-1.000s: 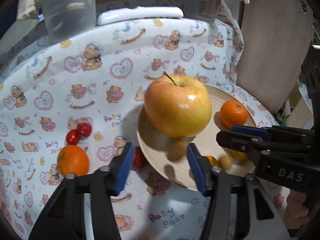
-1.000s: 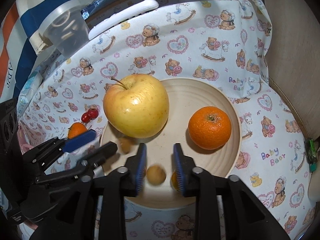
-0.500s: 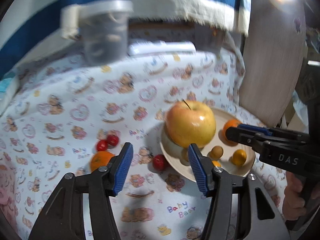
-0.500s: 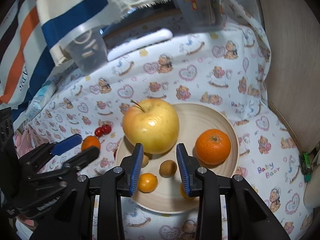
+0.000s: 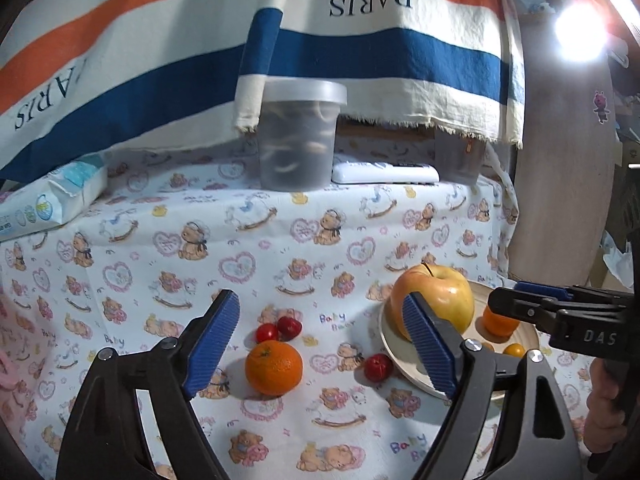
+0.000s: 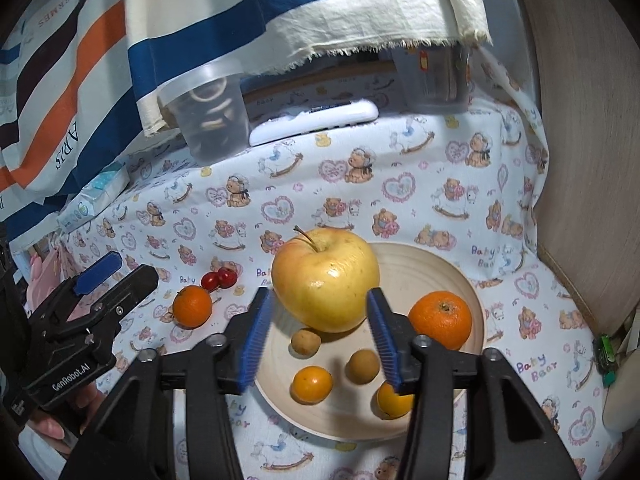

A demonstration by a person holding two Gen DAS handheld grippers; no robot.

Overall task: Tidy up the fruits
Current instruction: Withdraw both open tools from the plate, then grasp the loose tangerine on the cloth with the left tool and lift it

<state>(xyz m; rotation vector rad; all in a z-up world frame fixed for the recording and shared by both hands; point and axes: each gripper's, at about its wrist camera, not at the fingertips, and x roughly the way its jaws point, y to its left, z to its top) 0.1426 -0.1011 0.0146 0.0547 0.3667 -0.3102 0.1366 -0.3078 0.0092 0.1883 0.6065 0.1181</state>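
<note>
A cream plate (image 6: 424,264) (image 5: 404,356) holds a big yellow apple (image 6: 326,278) (image 5: 434,298), an orange (image 6: 440,320) (image 5: 498,322), two small brown fruits (image 6: 306,342) and two small yellow-orange ones (image 6: 312,385). On the cloth left of the plate lie another orange (image 5: 274,367) (image 6: 192,306), two red cherry tomatoes (image 5: 278,330) (image 6: 219,279) and a third tomato (image 5: 378,367) by the rim. My left gripper (image 5: 324,350) hovers above that orange, its jaws opening with nothing between them. My right gripper (image 6: 320,340) hangs over the plate, jaws opening, empty.
At the table's back stand a clear lidded tub (image 5: 298,136), a white remote (image 5: 384,174) and a second clear container (image 6: 436,76). A tissue pack (image 5: 48,200) lies back left. A striped towel (image 5: 360,52) hangs over the back. A beige panel (image 6: 588,160) bounds the right side.
Both grippers have pulled back and up from the plate and opened wider. The small fruit that was between the right fingers now lies on the plate. The left view swung left toward the loose orange.
</note>
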